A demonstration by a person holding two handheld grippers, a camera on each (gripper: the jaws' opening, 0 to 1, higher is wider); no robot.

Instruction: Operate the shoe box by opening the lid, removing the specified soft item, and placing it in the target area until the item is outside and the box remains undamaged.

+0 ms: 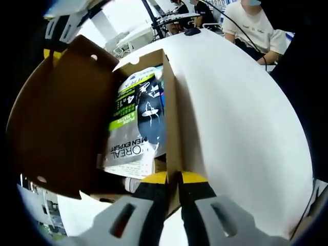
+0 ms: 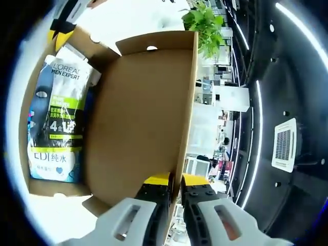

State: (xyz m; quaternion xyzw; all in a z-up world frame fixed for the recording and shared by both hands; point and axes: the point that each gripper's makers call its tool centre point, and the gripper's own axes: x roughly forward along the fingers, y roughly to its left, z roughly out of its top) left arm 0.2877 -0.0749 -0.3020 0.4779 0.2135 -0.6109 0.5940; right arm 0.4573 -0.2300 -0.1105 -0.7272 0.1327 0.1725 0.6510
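Note:
The cardboard shoe box [image 1: 171, 113] stands open on a white table, its lid [image 1: 61, 118] swung up to the left. Inside lies a white, green and black L'Oreal Men Expert soft pack [image 1: 130, 128], on top of a blue soft pack [image 2: 48, 164]. My left gripper [image 1: 175, 179] is shut on the top edge of the box's side wall. In the right gripper view, my right gripper [image 2: 177, 180] is shut on the free edge of the raised lid [image 2: 138, 118], and the L'Oreal pack [image 2: 61, 97] lies to the left of it.
The white table [image 1: 241, 118] stretches to the right of the box. People sit at its far side [image 1: 253, 25]. A green plant [image 2: 205, 23] and shelving show beyond the lid. The other gripper's yellow-tipped end [image 1: 54, 31] shows by the lid's far corner.

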